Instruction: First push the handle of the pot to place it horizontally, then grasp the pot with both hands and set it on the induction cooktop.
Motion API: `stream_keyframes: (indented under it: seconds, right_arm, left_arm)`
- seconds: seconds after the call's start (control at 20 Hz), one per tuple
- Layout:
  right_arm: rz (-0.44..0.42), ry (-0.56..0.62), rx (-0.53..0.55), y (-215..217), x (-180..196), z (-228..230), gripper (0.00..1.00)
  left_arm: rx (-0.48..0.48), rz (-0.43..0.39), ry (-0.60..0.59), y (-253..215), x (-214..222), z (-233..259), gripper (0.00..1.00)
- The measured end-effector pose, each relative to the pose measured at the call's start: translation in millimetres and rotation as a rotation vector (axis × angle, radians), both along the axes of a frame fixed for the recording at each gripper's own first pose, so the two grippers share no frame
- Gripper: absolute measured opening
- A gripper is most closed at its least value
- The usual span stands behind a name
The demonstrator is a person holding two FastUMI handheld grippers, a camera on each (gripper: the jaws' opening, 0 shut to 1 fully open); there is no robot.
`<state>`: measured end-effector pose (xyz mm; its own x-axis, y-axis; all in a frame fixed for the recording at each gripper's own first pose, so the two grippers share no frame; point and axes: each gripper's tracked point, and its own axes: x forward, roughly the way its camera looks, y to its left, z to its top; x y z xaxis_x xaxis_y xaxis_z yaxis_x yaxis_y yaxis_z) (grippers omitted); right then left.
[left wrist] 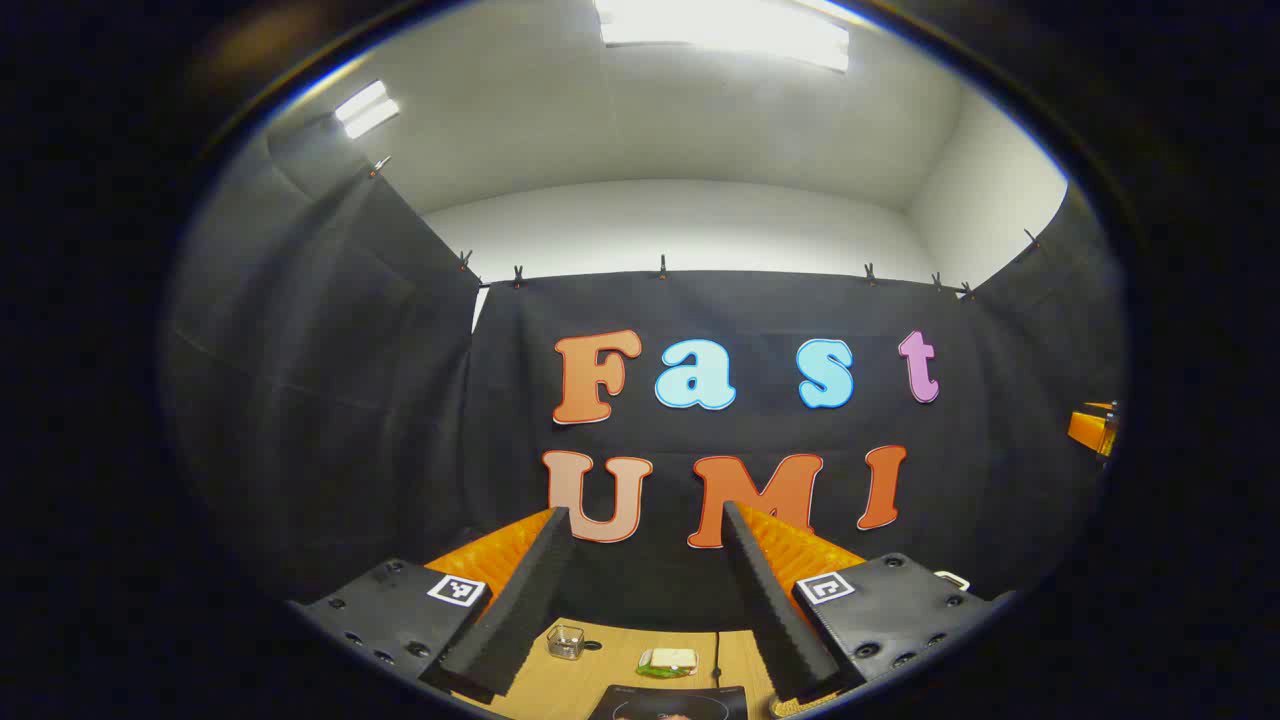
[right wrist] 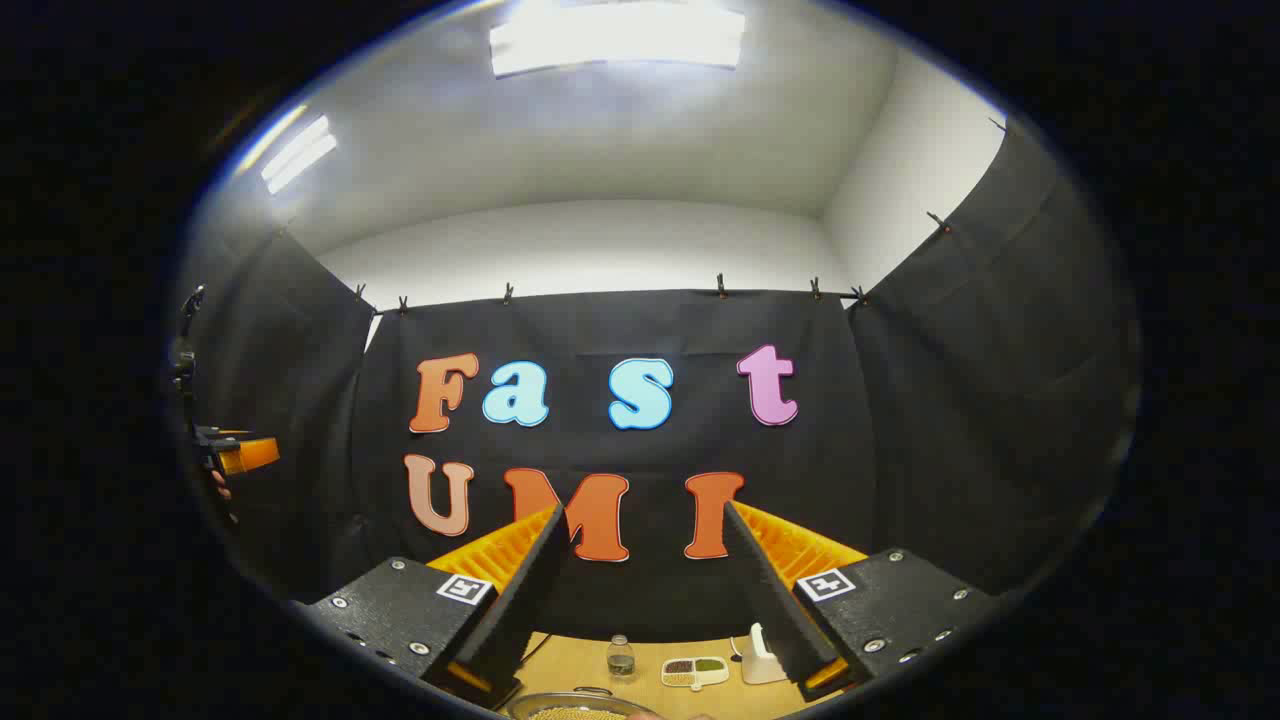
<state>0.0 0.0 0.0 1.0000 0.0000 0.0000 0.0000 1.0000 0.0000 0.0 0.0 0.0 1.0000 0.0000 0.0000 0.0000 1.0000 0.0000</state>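
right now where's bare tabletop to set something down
Left gripper view: bare wooden table between the small clear glass jar and the green-and-white block. Right gripper view: crowded; small clear bottle, divided dish, white object, metal pot rim.

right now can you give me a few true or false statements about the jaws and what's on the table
1. Both grippers have their jaws spread apart with nothing between them. True: the left gripper and right gripper are both open and empty.
2. The right gripper is clamped on the pot. False: the pot sits low at the view's edge, below the fingers, ungrasped.
3. A small clear jar stands on the wooden table. True.
4. The divided dish is stacked on top of the pot. False: it rests on the table farther back, beside a small bottle.
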Motion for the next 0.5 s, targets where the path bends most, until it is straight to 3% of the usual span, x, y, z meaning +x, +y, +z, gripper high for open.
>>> stream_keyframes:
  seconds: [0.3,0.5]
  right_arm:
    - [0.018,-0.001,0.001,9.9,4.9,-6.7,0.99]
    - [0.037,0.016,-0.005,15.1,5.3,-12.5,0.95]
  left_arm:
    - [0.000,-0.002,-0.077,-3.0,0.9,12.8,0.98]
    - [0.019,-0.007,-0.113,-14.7,-2.6,20.2,0.97]
